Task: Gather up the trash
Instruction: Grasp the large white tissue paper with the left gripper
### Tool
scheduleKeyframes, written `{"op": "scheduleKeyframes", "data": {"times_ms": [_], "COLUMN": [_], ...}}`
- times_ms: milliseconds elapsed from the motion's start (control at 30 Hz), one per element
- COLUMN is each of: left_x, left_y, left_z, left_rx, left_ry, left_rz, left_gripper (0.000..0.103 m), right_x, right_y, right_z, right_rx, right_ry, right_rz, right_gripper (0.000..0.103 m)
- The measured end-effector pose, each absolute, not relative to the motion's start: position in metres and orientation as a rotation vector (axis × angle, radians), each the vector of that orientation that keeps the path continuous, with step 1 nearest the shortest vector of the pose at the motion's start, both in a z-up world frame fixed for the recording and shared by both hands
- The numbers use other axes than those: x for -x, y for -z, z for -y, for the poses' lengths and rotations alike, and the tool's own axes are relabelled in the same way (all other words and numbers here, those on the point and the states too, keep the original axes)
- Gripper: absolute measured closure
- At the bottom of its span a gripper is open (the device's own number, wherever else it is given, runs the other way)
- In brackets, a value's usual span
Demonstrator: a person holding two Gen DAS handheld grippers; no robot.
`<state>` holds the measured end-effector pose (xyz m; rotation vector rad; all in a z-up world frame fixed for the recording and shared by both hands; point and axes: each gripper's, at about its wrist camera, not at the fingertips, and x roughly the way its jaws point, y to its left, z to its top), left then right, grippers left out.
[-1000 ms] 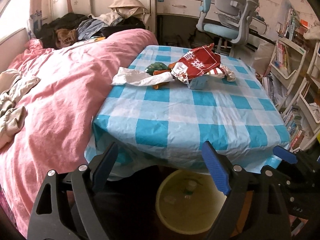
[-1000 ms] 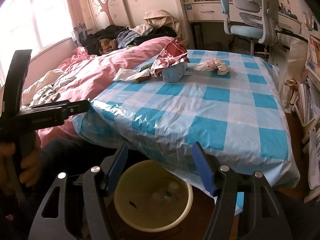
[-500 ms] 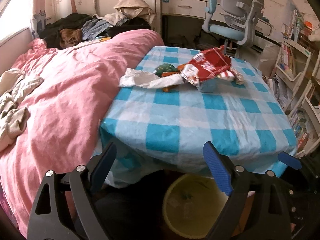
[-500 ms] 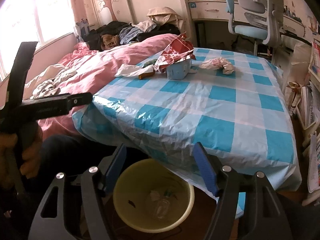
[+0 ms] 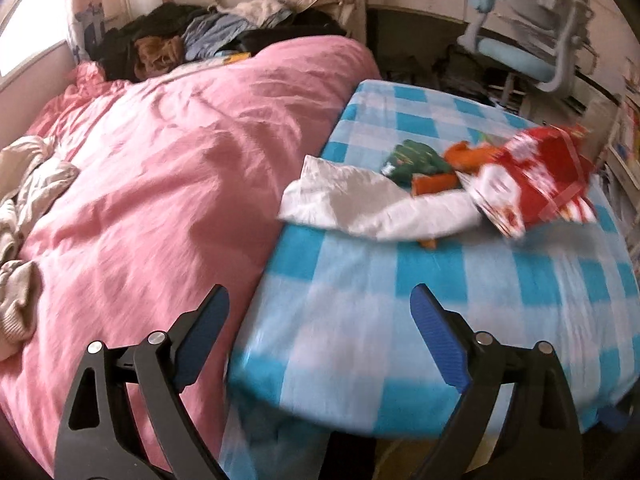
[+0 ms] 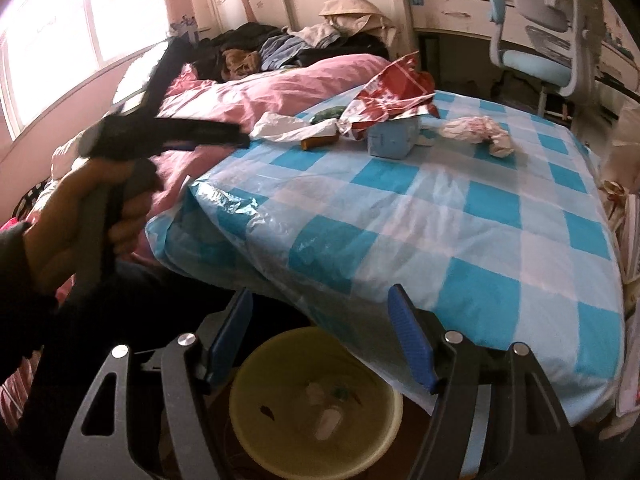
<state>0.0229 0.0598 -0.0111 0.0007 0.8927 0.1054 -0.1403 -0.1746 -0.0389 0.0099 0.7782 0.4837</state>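
White print on the red snack bag (image 5: 536, 176), too blurred to read; no other legible text

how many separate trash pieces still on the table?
6, clustered at the far end: white bag, green wrapper, orange wrapper, red snack bag, blue carton, crumpled wrapper. More may hide underneath.

Ahead of the right gripper (image 6: 320, 334), the table (image 6: 460, 220) carried a snack bag (image 6: 394, 92), box (image 6: 392, 140) and crumpled wrapper (image 6: 480, 132) at its far end; the bin (image 6: 316, 404) sat below, the bed (image 6: 272, 88) lay left.
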Motion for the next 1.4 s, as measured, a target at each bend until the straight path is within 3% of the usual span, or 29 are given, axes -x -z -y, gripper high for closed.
{"op": "scheduleKeyframes", "data": {"times_ms": [300, 400, 433, 467, 500, 800, 1133, 1400], "left_x": [-0.099, -0.11, -0.111, -0.112, -0.111, -0.056, -0.037, -0.032], "left_y": [0.037, 0.039, 0.038, 0.037, 0.035, -0.018, -0.02, -0.02], "left_z": [-0.051, -0.043, -0.042, -0.042, -0.045, -0.1, -0.111, -0.134], "left_rx": [0.015, -0.004, -0.003, 0.019, 0.063, 0.444, 0.481, 0.521], "left_ry": [-0.133, -0.086, -0.065, -0.032, 0.004, 0.103, 0.042, 0.005], "left_rz": [-0.926, -0.918, -0.918, -0.924, -0.928, -0.634, -0.589, -0.554], "left_gripper": [0.015, 0.049, 0.076, 0.096, 0.1, 0.1, 0.1, 0.1], "right_x": [0.114, 0.106, 0.104, 0.102, 0.098, 0.069, -0.012, -0.053], "right_y": [0.041, 0.041, 0.042, 0.042, 0.042, 0.04, 0.039, 0.04], "right_z": [0.164, 0.16, 0.158, 0.156, 0.153, 0.12, 0.079, 0.06], "right_rx": [0.006, 0.009, 0.012, 0.014, 0.018, 0.042, -0.055, -0.081], "right_ry": [-0.528, -0.539, -0.542, -0.546, -0.551, -0.589, -0.556, -0.458], "right_rz": [-0.808, -0.82, -0.823, -0.825, -0.828, -0.842, -0.887, -0.902], "right_gripper": [0.036, 0.036, 0.036, 0.036, 0.036, 0.036, 0.036, 0.052]}}
